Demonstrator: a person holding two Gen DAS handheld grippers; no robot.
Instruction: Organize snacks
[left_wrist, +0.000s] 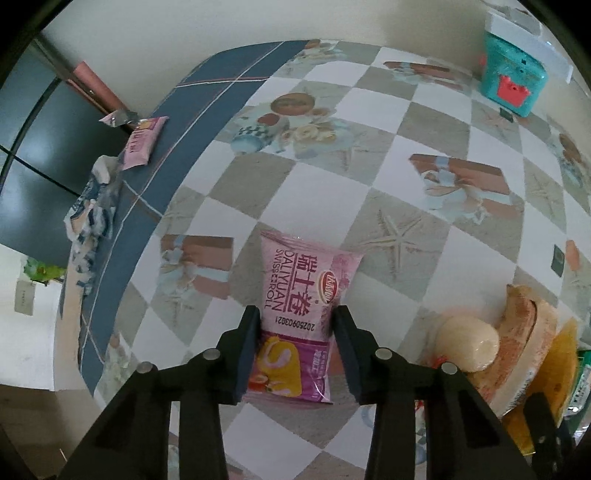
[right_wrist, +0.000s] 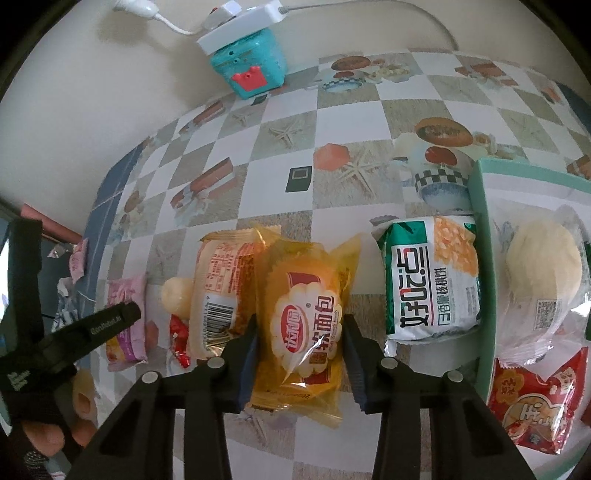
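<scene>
Between the fingers of the left gripper (left_wrist: 295, 321) lies a pink Swiss roll packet (left_wrist: 297, 317) flat on the checked tablecloth (left_wrist: 369, 122), its printed end pointing away from the claw and its picture end back toward the wrist. The two jaws stand on either side of it at about the packet's width, close against its edges; whether they actually press it I cannot tell. Off to that claw's right sit a pale round bun (left_wrist: 467, 343) and an orange-wrapped snack (left_wrist: 532, 343), and far ahead to the left another pink packet (left_wrist: 142, 142) rests on the blue border of the cloth.

The right gripper (right_wrist: 301, 332) straddles a yellow soft-bread packet (right_wrist: 304, 325) the same way, jaws parted to its width, one at each side of the wrapper, contact unclear. Just to the left of this claw an orange packet with a barcode (right_wrist: 221, 291) touches the yellow one; just to the right lies a green-and-white snack bag (right_wrist: 430, 284) against the wall of a green tray (right_wrist: 484, 236). In the tray are a pale bun in clear wrap (right_wrist: 543, 269) and a red packet (right_wrist: 539, 402). Far ahead stands a teal box (right_wrist: 251, 64).
</scene>
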